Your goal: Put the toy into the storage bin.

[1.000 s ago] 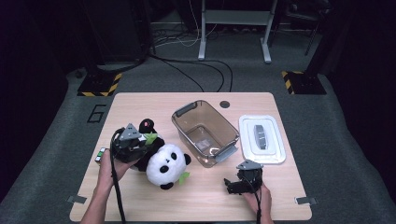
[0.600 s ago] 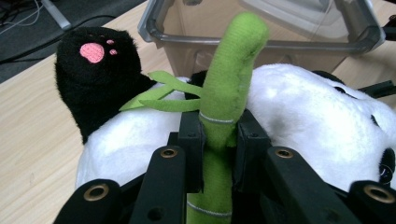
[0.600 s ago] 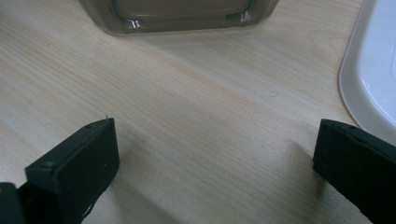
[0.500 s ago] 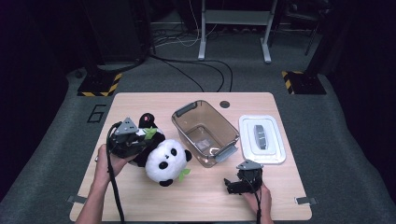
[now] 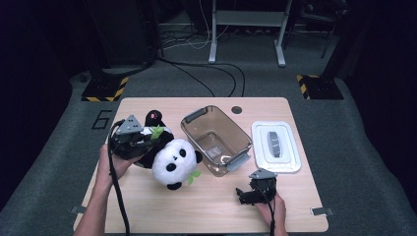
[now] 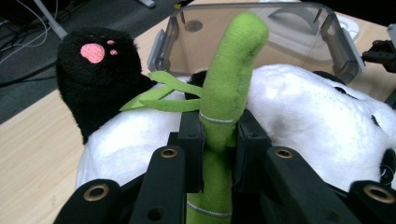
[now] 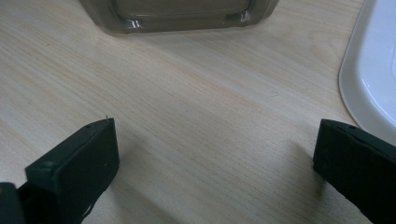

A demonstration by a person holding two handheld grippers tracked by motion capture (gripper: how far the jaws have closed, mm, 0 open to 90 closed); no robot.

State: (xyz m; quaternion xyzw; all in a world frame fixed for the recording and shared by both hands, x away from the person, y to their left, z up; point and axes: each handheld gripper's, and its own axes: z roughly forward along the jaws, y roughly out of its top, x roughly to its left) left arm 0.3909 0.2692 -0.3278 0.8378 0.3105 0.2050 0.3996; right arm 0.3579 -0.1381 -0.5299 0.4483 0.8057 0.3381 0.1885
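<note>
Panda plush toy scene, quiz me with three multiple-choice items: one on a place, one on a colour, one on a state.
1. Where does the flat white plastic lid lie?
A. right of the clear plastic bin
B. on the bin
C. under the panda

2. What colour is the felt bamboo stalk?
A. pink
B. green
C. brown

3. How do the left tongs stand?
A. open over bare wood
B. shut on the stalk
C. shut on the lid

A: the lid rests on the wooden table beside the bin.
B: the stalk on the black-and-white panda plush toy is bright green.
B: both pads press the stalk.
</note>
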